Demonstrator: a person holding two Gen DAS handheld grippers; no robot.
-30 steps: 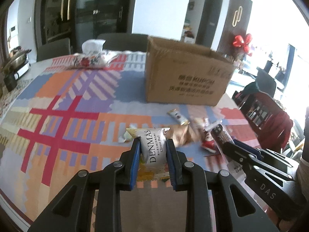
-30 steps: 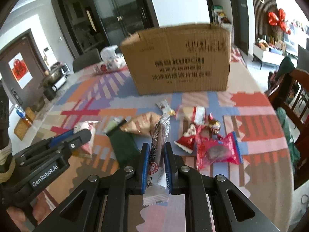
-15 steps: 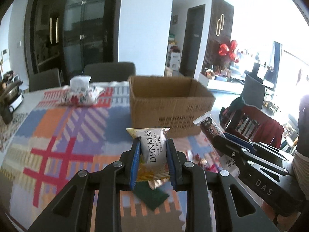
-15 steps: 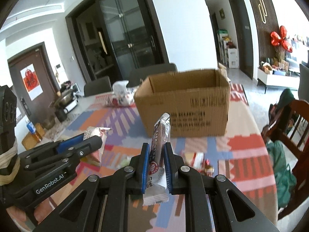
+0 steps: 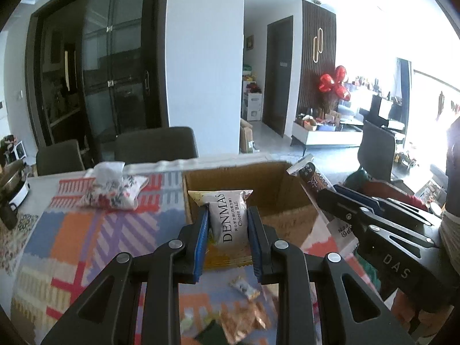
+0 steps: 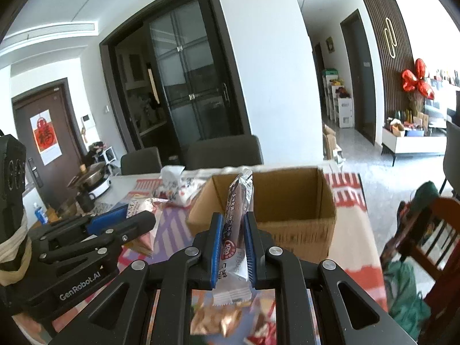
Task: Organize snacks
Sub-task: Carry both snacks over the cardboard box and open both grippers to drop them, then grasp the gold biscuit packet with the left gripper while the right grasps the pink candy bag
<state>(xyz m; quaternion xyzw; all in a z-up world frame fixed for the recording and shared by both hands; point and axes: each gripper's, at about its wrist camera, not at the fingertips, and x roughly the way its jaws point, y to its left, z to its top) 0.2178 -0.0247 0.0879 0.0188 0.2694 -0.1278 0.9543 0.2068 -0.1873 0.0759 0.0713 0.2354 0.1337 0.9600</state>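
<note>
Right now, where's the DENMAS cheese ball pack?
In the left wrist view the DENMAS pack is clamped upright in the left hand-held gripper, raised in front of the open cardboard box.

Sunlit room: white wall [image 5: 204, 57], dark glass doors [image 5: 115, 66], grey chairs [image 5: 155, 143].

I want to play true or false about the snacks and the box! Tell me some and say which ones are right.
1. The left hand-held gripper holds a cheese ball packet. True.
2. The right hand-held gripper holds nothing. False: it grips a long snack bar.
3. The cardboard box is open on top. True.
4. The box is taped shut with snacks stacked on its lid. False: it is open, nothing on top.
5. Loose snacks lie on the tablecloth. True.
</note>
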